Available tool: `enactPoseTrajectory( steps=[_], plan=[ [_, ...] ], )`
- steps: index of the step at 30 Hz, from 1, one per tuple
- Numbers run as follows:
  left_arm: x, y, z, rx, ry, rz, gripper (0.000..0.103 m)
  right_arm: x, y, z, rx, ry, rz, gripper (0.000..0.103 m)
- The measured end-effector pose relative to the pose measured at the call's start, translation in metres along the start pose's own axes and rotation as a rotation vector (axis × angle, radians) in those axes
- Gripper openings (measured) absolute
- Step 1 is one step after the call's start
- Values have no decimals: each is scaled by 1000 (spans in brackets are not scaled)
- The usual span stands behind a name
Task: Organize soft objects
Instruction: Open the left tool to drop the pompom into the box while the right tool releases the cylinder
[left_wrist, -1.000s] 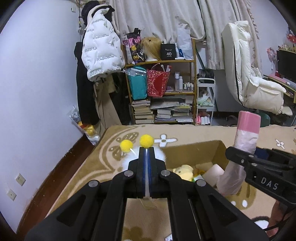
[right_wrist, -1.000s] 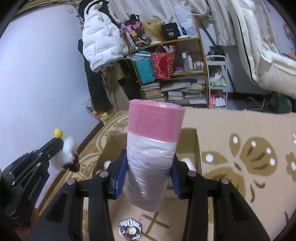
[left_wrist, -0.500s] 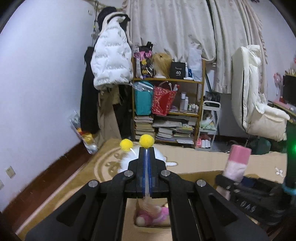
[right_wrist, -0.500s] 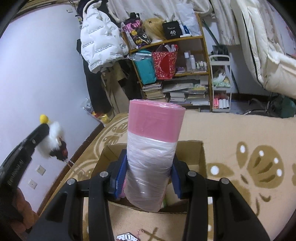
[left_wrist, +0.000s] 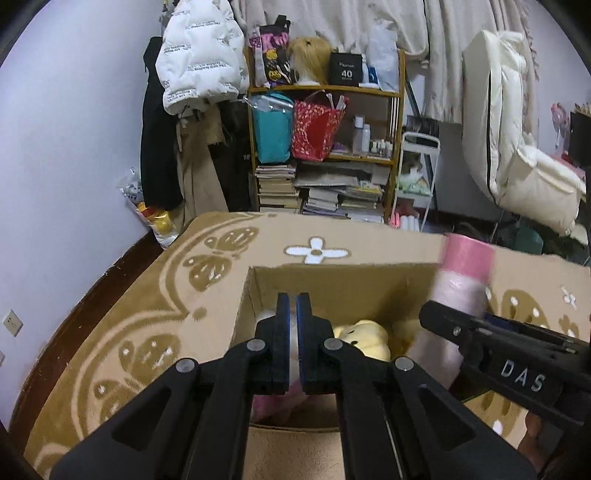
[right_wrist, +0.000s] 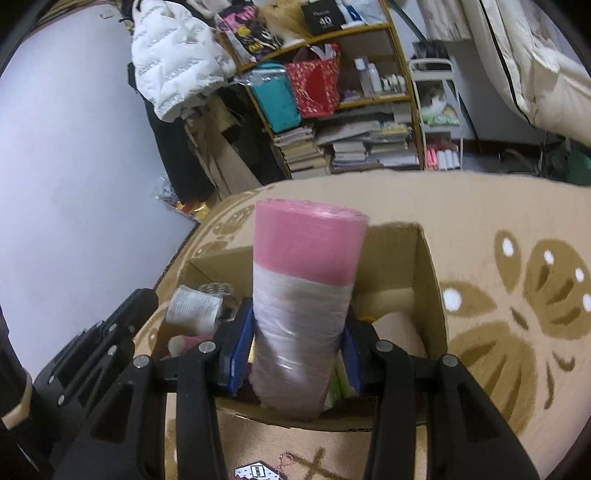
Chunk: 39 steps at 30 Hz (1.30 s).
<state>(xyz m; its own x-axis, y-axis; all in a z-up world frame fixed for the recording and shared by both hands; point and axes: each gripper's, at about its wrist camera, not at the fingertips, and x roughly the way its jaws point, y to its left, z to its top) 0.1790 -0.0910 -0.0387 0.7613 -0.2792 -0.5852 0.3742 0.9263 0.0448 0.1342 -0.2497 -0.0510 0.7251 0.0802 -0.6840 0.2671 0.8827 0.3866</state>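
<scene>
An open cardboard box (left_wrist: 332, 280) stands on the tan carpet and holds soft toys, among them a yellow plush (left_wrist: 364, 338) and something pink (left_wrist: 275, 400). My left gripper (left_wrist: 293, 299) hangs over the box with its jaws almost together and nothing visible between them. My right gripper (right_wrist: 295, 328) is shut on a pink and white roll of bags (right_wrist: 304, 295), held upright over the box (right_wrist: 428, 280). The roll also shows in the left wrist view (left_wrist: 458, 288). A white roll (right_wrist: 194, 306) lies inside the box.
A bookshelf (left_wrist: 325, 147) with bags, books and bottles stands against the far wall. A white jacket (left_wrist: 199, 55) hangs to its left. A cream chair (left_wrist: 517, 147) is at the right. A small patterned card (right_wrist: 258, 470) lies on the carpet (right_wrist: 517, 295) before the box.
The white fluffy toy with yellow pompoms has left my left gripper, which dipped down over the box. My right gripper lowered the roll toward the box.
</scene>
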Motion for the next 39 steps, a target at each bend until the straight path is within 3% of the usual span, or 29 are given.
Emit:
enactPoseTrajectory(
  steps=[10,25,30,39],
  plan=[
    [8,-2,-8,9,45,6,6,7,-1,-6,-16,36,-28,48],
    [0,30,-2,-60,88,51,12,-3,-1,-10,-34,34,-47,72],
    [-14,34,4,-51,82,57,13,-16,6,-11,-57,20,-55,90],
    [-43,34,9,-31,77,76,16,-44,14,-9,-71,-1,-91,95]
  ],
)
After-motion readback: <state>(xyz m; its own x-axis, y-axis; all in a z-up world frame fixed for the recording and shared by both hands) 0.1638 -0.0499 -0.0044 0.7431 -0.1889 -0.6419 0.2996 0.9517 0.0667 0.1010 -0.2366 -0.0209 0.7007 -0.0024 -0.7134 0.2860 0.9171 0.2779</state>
